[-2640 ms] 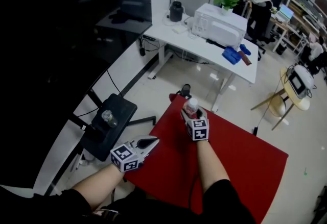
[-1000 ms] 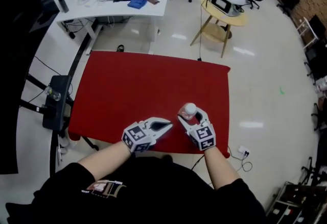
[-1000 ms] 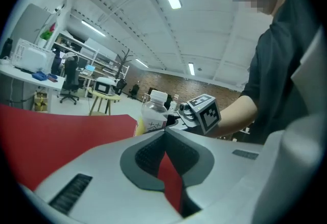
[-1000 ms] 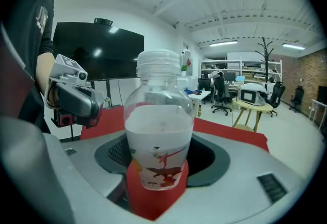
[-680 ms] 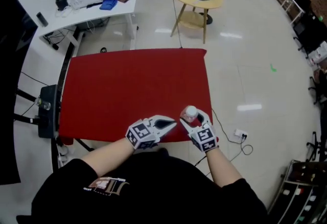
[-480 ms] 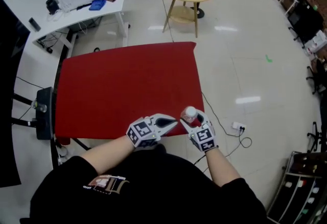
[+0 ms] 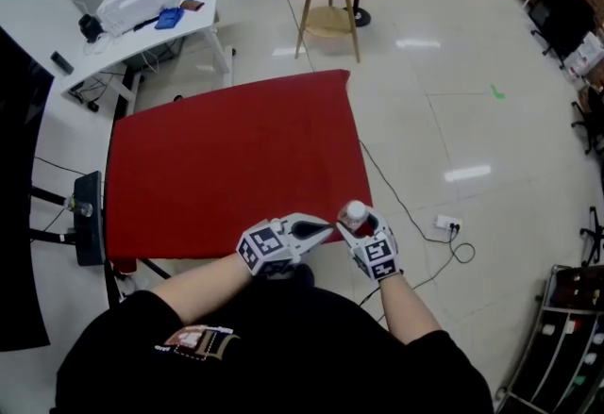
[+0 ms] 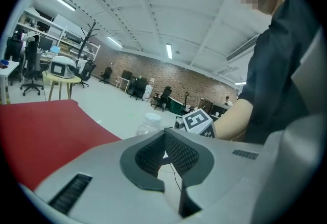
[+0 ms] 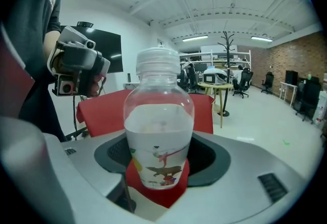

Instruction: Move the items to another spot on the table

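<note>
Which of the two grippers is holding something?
The right gripper: its jaws clamp a clear bottle, while the left gripper is shut with nothing between.

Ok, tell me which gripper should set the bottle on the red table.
Right. The right gripper holds the bottle at the near edge of the red table; the left gripper is shut, empty.

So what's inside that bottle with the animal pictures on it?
The top of the bottle is see-through and looks empty under the white cap. Lower down, the pale label with the pictures covers it, so I can't tell what's in there.
</note>
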The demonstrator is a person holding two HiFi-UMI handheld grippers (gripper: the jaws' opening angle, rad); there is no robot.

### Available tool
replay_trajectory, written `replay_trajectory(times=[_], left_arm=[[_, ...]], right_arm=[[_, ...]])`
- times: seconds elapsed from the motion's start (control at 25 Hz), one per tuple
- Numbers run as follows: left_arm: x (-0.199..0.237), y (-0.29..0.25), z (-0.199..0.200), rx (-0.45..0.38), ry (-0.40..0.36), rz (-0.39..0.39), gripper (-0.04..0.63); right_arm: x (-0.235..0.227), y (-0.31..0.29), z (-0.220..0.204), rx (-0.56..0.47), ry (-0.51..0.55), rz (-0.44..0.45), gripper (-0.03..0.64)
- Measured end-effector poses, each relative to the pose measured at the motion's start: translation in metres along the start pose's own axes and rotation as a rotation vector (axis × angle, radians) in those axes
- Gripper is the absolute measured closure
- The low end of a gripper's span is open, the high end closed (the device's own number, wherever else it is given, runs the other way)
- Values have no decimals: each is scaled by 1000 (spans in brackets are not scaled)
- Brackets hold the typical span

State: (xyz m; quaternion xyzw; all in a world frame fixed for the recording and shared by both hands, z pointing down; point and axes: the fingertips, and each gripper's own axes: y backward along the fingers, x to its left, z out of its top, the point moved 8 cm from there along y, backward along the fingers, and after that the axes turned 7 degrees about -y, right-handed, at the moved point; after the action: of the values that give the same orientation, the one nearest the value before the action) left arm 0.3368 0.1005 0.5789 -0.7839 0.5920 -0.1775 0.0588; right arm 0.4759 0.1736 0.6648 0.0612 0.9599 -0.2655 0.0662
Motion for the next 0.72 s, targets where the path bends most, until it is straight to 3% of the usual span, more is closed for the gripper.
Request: replay_trajectory(times=[0.16, 0.36, 0.56, 0.6, 0.72], left_arm=[[6, 5, 1, -2, 6, 23, 603], [9, 25, -2, 14, 4, 35, 603], [15, 43, 2, 6, -1, 59, 603], [17, 46, 4, 4, -2, 65, 603], [20, 57, 9, -11, -6, 86, 603]], right_arm=[[-7, -3, 1, -4, 67, 24, 311], [-13, -10, 4, 0, 48, 7, 308], [-15, -14, 4, 84, 54, 7, 292], [-15, -13, 4, 97, 55, 4, 255], [-15, 3, 6, 88, 42, -6, 233]])
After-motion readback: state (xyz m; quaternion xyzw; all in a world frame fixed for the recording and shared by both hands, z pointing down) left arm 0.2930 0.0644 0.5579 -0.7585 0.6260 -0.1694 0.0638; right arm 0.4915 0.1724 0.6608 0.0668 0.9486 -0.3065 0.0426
